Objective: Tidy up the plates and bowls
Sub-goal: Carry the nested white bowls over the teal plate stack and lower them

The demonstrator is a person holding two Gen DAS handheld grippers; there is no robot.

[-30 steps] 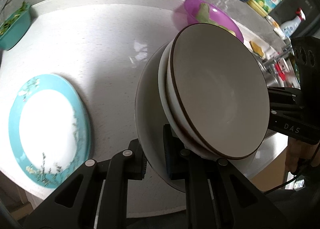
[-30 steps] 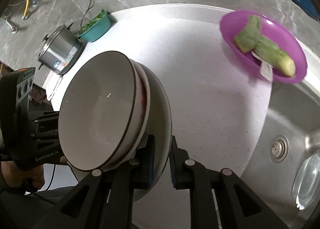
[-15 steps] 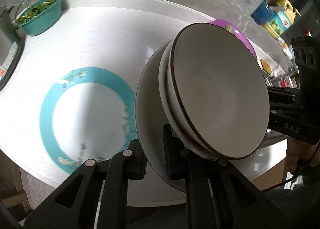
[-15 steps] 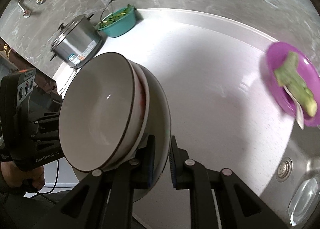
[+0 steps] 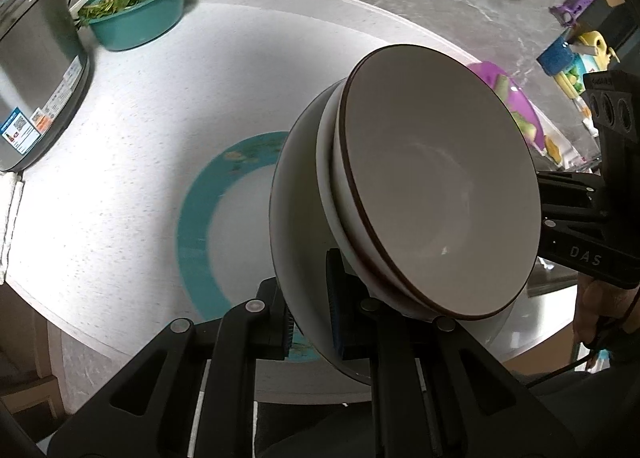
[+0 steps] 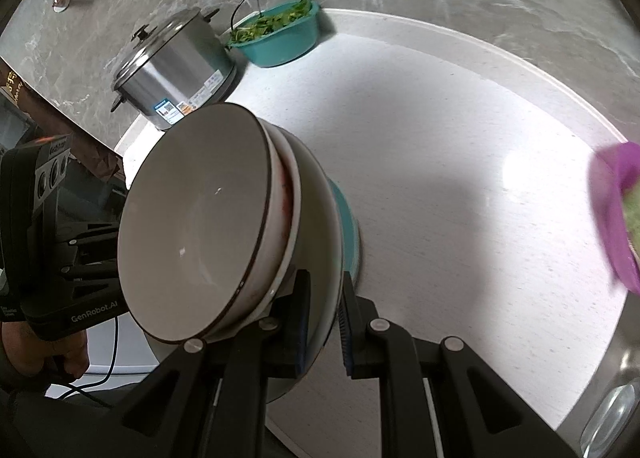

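A stack of white bowls with dark rims (image 5: pixel 436 193) rests on a larger white plate (image 5: pixel 296 225), held in the air between both grippers. My left gripper (image 5: pixel 308 298) is shut on the plate's rim. My right gripper (image 6: pixel 324 318) is shut on the opposite rim of the plate (image 6: pixel 320 217), with the bowls (image 6: pixel 200 217) on it. A teal-rimmed plate (image 5: pixel 208 225) lies on the white counter below the stack; only its edge (image 6: pixel 350 225) shows in the right wrist view.
A steel cooker (image 6: pixel 172 69) and a teal basin of greens (image 6: pixel 280 33) stand at the counter's back. A purple bowl with vegetables (image 6: pixel 620 217) is to the right, next to a sink (image 6: pixel 616 410). The counter's front edge (image 5: pixel 120 346) is close.
Both grippers have carried the stack leftward along the counter. The teal plate now lies directly under the stack, and the purple bowl has slid to the right edge of view.
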